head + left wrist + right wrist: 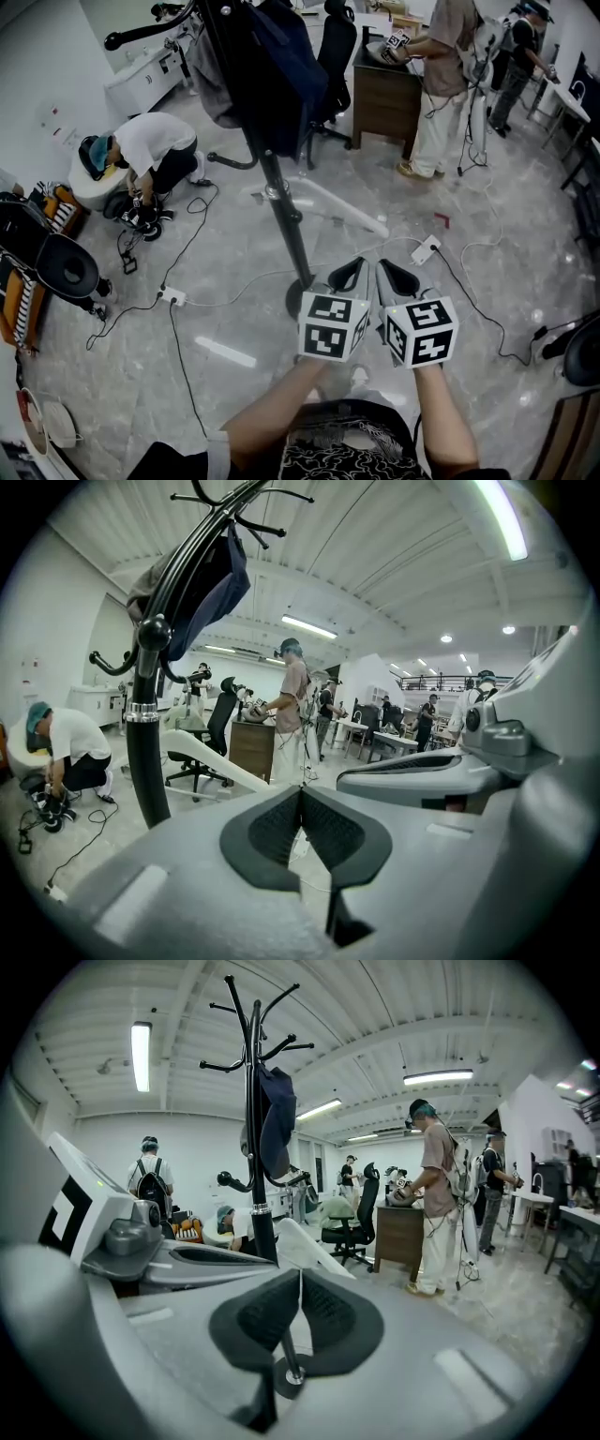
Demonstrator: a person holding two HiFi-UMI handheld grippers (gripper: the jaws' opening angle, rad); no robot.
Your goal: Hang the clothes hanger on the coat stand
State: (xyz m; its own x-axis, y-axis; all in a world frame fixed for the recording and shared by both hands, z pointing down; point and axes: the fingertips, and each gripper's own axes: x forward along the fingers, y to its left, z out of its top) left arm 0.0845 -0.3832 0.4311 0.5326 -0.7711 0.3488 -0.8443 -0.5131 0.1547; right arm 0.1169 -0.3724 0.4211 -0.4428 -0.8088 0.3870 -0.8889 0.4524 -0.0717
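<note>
Head view | left gripper (349, 273) and right gripper (398, 275) both pressed together, empty | garment (274, 75) on stand (284, 211) | likely next: back off without nudging it.

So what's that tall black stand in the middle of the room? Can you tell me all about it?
It is a coat stand: a slim black pole, metal by its look, with a silver collar partway up and a round base flat on the pale marbled floor. It stands upright. Thin curved hooks branch from the top, and thicker ball-tipped arms lower down. A dark blue garment and a grey cloth hang from it.
</note>
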